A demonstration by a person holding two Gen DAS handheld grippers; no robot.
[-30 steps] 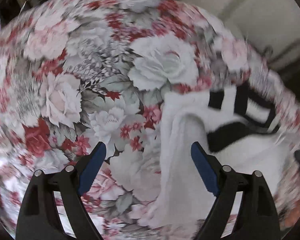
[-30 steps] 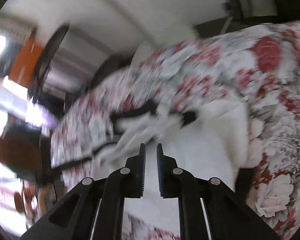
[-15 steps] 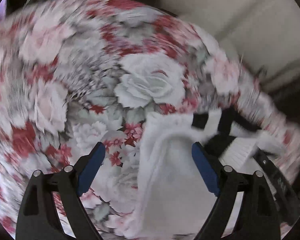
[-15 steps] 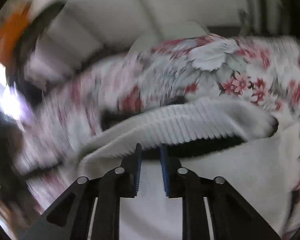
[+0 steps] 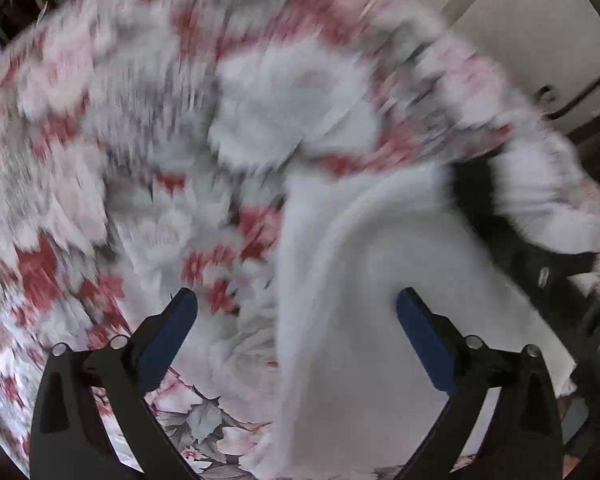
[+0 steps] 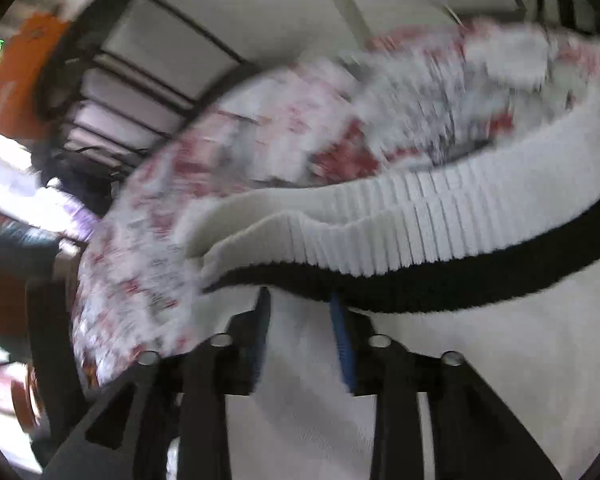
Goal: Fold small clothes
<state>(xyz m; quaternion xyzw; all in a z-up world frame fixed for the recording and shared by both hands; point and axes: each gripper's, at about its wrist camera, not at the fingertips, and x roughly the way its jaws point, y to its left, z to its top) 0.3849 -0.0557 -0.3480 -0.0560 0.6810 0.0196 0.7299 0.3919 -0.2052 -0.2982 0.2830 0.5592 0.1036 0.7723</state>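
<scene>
Left gripper (image 5: 296,312) spread wide above the floral cloth (image 5: 140,160), holding nothing. Right gripper (image 6: 300,304) pinches the garment (image 6: 380,240): soft white knit, ribbed band, black trim. Garment lies near the cloth's right edge. Both views blurred.

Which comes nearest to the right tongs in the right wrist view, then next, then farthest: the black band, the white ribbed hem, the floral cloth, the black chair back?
1. Black band, just past the tips of the right tongs.
2. White ribbed hem, directly beyond the band.
3. Floral cloth, behind the hem.
4. Black chair back, upper left, off the table.
</scene>
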